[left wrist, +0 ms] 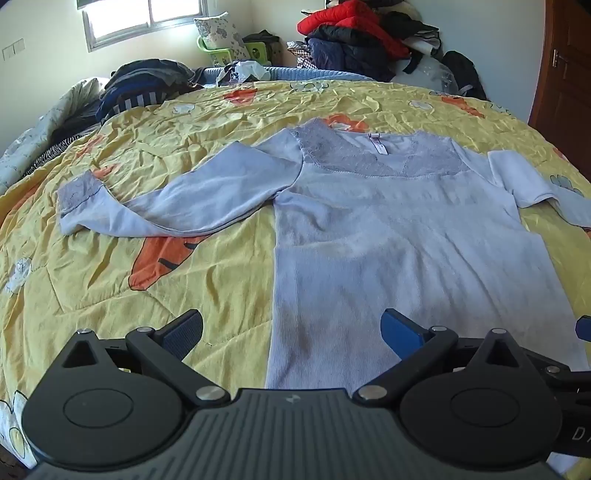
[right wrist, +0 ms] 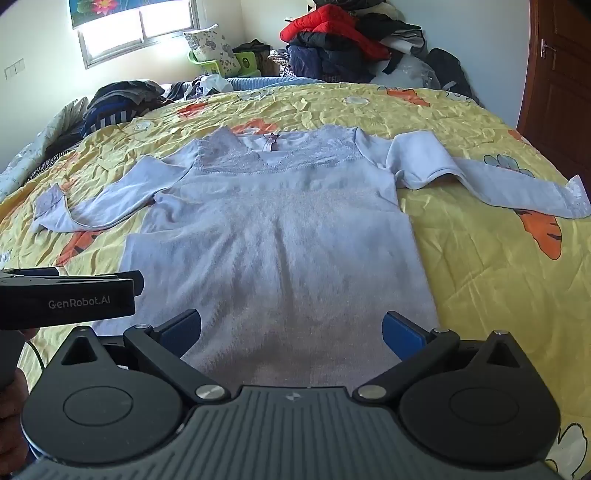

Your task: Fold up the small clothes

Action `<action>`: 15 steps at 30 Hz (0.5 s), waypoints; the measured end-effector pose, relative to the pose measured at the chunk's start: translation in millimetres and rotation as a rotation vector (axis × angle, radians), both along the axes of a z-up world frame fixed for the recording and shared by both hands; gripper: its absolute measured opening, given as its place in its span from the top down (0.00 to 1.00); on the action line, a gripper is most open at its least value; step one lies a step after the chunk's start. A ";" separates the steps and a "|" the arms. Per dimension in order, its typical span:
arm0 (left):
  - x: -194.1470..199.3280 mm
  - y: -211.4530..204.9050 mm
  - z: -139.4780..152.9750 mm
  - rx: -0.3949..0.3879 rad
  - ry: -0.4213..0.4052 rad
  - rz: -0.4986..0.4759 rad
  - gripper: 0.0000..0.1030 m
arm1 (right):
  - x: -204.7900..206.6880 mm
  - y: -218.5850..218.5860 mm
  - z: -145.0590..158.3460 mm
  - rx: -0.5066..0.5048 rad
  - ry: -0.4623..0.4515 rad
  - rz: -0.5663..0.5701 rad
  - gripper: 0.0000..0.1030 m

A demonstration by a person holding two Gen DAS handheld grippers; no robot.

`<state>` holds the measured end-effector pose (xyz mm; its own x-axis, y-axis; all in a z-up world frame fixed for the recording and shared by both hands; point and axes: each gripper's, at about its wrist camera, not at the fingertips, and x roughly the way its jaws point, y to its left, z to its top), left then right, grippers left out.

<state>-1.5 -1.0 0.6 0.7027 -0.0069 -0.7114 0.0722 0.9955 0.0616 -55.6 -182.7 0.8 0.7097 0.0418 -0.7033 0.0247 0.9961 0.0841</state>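
Observation:
A pale lilac long-sleeved top [left wrist: 388, 229] with a lace yoke lies flat, front up, on the yellow quilt [left wrist: 166, 140]; it also shows in the right wrist view [right wrist: 280, 236]. Its left sleeve [left wrist: 155, 199] stretches out leftward. Its right sleeve [right wrist: 491, 184] bends and runs right. My left gripper [left wrist: 291, 332] is open and empty above the top's lower left hem. My right gripper [right wrist: 291, 332] is open and empty above the middle of the hem. The left gripper's body [right wrist: 70, 295] shows at the left of the right wrist view.
A pile of dark clothes [left wrist: 144, 85] lies at the bed's far left. A heap of jackets with a red one [left wrist: 354, 26] stands behind the bed. A green basket [left wrist: 229, 51] sits by the window. A brown door [left wrist: 565, 66] is at right.

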 end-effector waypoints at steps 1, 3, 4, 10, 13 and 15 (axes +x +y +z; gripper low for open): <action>-1.0 -0.8 0.4 0.002 -0.003 -0.002 0.00 | 0.1 -0.1 0.3 -0.001 -0.001 0.000 0.00; 0.7 1.3 0.7 -0.018 0.018 0.003 0.00 | 0.3 -1.0 1.1 -0.003 -0.003 -0.003 0.00; 0.6 1.7 0.9 -0.019 0.020 0.002 0.00 | 0.3 -1.6 1.7 -0.005 -0.005 -0.006 0.00; -1.1 6.2 -2.6 -0.028 0.025 0.009 0.00 | 3.2 -10.5 -2.2 -0.018 -0.002 -0.013 0.00; -2.4 6.6 -2.3 -0.023 0.020 0.008 0.00 | 3.5 -9.2 -3.3 -0.025 0.002 -0.011 0.00; -1.0 4.4 -3.6 -0.018 0.020 0.006 0.00 | 3.8 -8.9 -4.3 -0.026 0.001 -0.008 0.00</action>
